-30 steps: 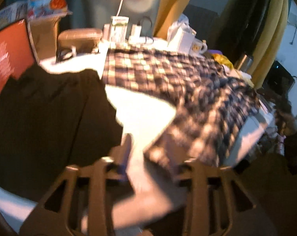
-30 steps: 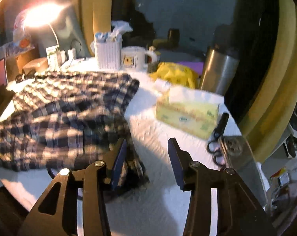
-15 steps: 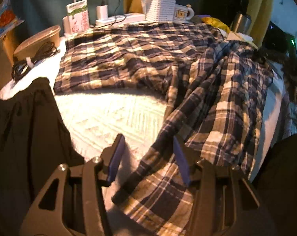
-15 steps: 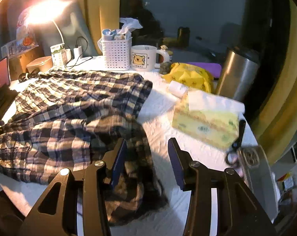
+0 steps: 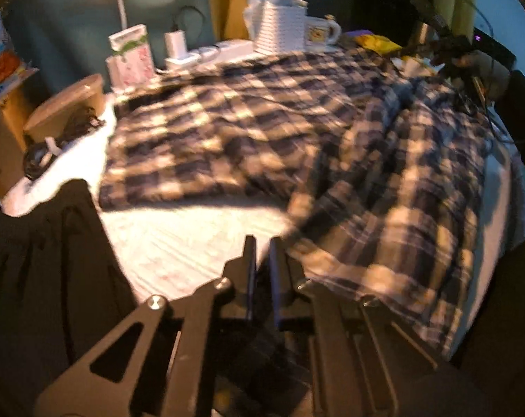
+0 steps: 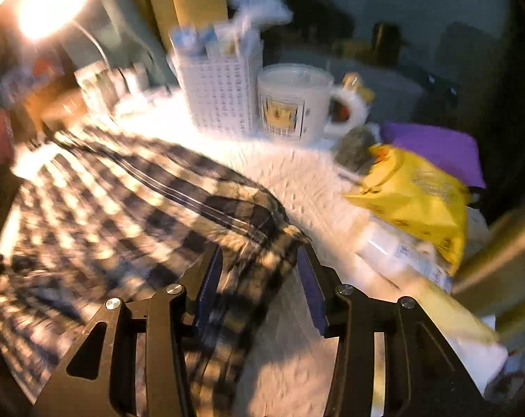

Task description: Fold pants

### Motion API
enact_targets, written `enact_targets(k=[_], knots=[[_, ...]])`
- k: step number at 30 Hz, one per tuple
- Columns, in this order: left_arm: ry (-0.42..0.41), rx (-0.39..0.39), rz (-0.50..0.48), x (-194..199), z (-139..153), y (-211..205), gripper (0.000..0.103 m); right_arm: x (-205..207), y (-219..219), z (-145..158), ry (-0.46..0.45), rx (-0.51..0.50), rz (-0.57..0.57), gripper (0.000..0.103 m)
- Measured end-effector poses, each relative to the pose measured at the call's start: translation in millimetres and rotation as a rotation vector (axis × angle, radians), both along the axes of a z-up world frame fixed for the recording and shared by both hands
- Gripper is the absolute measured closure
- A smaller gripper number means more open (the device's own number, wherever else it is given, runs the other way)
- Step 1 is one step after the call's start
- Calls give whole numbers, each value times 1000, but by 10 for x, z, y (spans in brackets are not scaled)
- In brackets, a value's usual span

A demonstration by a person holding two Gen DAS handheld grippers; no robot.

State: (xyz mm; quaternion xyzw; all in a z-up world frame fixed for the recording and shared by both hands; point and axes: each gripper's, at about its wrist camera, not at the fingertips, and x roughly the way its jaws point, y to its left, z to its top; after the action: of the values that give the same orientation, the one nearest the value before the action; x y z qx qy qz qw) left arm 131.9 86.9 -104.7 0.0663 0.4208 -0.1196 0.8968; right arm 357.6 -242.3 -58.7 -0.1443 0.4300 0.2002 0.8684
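Note:
Plaid pants (image 5: 280, 132) lie spread and rumpled on a white textured cloth (image 5: 179, 239). One leg runs down toward the near edge. My left gripper (image 5: 261, 267) is shut, its jaws nearly together at the hem of that leg; the cloth seems pinched between them. In the right wrist view the pants (image 6: 130, 208) lie to the left. My right gripper (image 6: 259, 278) is open, with the waist corner of the pants (image 6: 276, 239) between its jaws.
A black garment (image 5: 43, 267) lies at the left. At the back stand a white basket (image 6: 221, 93), a mug (image 6: 293, 100), a card box (image 5: 130, 55) and a charger (image 5: 175, 43). A yellow bag (image 6: 415, 194), purple item (image 6: 436, 153) and tissue pack (image 6: 401, 253) lie on the right.
My left gripper has closed at the hem of the near pant leg. My right gripper has moved forward, up along the pants, to the waist corner near the mug, still open.

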Motion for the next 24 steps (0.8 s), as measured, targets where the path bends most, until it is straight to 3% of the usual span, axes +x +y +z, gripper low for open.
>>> enact_targets(k=[4,5,6,7,10,17,24], knots=[[-13,12,16,117,44,100,98,280,242,-321,73,-107,17,56],[-2,-9,0,145,47,114,98,281,289,-342,47,-126,38,67],[19,-41,-13,172,49,123,98,283,318,-345,40,-130,56,71],[49,-91,-31,208,58,128,98,285,337,-337,41,-133,69,85],[68,-139,-65,261,81,46,96,216,386,-299,3,-163,103,94],[137,-176,-76,545,-12,-161,89,99,458,-133,-166,-215,74,95],[129,-233,-62,455,152,-127,85,110,481,4,-208,-210,92,95]])
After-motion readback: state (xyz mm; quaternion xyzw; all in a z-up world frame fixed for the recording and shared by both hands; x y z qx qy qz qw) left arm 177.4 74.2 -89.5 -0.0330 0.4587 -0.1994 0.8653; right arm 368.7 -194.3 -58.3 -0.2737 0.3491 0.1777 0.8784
